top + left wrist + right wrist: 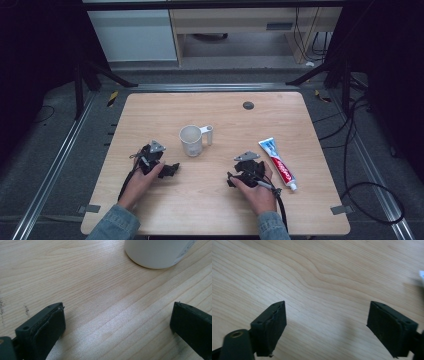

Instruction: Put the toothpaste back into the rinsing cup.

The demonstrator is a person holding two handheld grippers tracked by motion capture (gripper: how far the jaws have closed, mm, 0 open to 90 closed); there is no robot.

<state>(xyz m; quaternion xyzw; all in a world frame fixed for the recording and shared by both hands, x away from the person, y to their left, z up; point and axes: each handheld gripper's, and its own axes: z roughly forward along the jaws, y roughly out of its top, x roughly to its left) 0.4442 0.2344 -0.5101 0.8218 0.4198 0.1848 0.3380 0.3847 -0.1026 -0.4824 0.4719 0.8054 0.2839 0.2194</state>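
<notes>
One mug [191,140], one toothpaste tube [278,163] on table [150,110]; left tongs [172,170], right tongs [231,179] both spread, empty.

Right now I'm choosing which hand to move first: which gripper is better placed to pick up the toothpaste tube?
Right. The right gripper rests just beside the toothpaste tube, jaws open and empty. The left gripper sits across the table, nearer the white mug.

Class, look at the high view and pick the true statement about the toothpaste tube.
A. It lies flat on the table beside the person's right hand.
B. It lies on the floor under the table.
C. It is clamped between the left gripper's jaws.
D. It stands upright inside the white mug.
A: the toothpaste tube lies flat on the table, just beside the right hand, apart from the white mug.
</notes>
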